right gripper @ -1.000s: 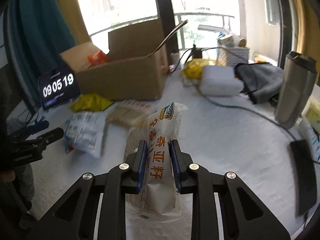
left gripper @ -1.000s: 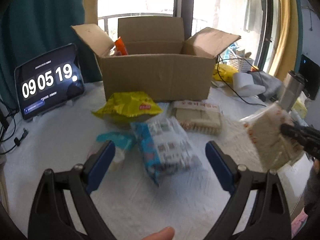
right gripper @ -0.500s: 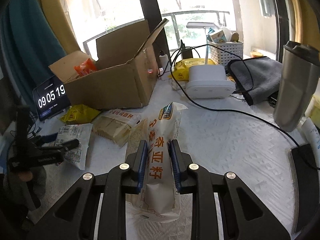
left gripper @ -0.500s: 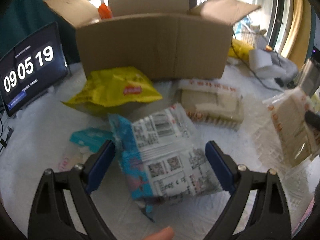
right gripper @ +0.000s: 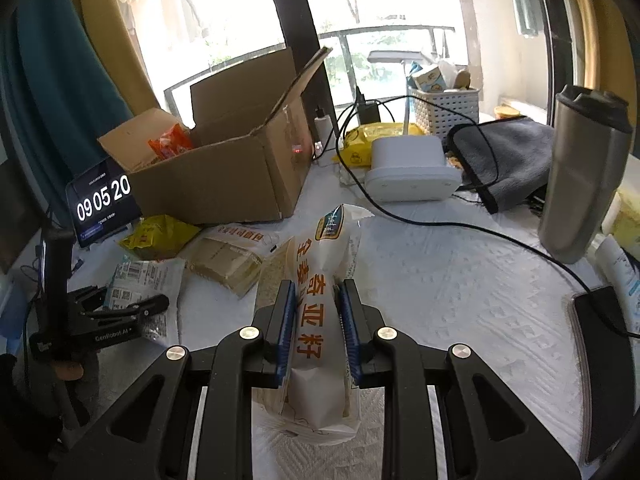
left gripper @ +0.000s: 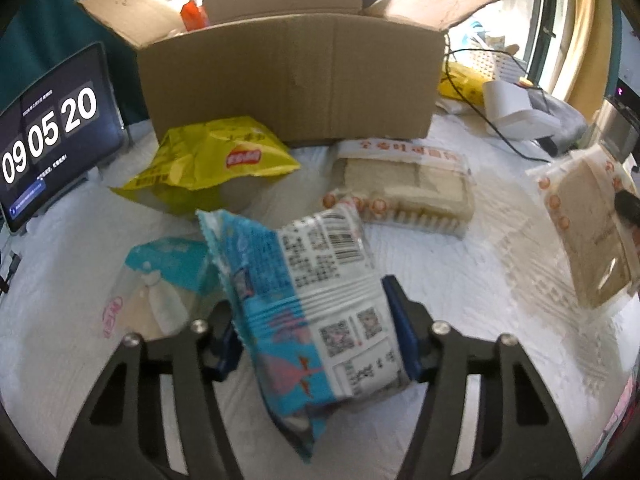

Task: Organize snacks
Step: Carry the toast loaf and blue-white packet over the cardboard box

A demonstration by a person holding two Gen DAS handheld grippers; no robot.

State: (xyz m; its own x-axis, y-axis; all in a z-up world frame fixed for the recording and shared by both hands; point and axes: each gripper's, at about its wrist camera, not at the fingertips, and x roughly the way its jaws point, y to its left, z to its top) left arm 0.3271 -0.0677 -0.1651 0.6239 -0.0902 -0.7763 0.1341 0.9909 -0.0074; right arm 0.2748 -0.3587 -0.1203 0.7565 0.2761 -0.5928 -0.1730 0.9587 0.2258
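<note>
My left gripper is closing its jaws on a blue and white snack packet, and both pads touch the packet's sides as it lies tilted on the white tablecloth. Seen from the right wrist view, that left gripper sits low at the left over the same packet. My right gripper is shut on a white bread packet with orange characters, held upright above the table. An open cardboard box stands behind, with an orange packet inside.
A yellow chip bag, a pack of sliced bread and a teal-topped packet lie before the box. A tablet clock stands left. A steel tumbler, white device, grey cloth and cables crowd the right.
My left gripper came down over the blue and white packet and its jaws narrowed onto it. The right gripper kept its hold on the bread packet and drifted slightly sideways.
</note>
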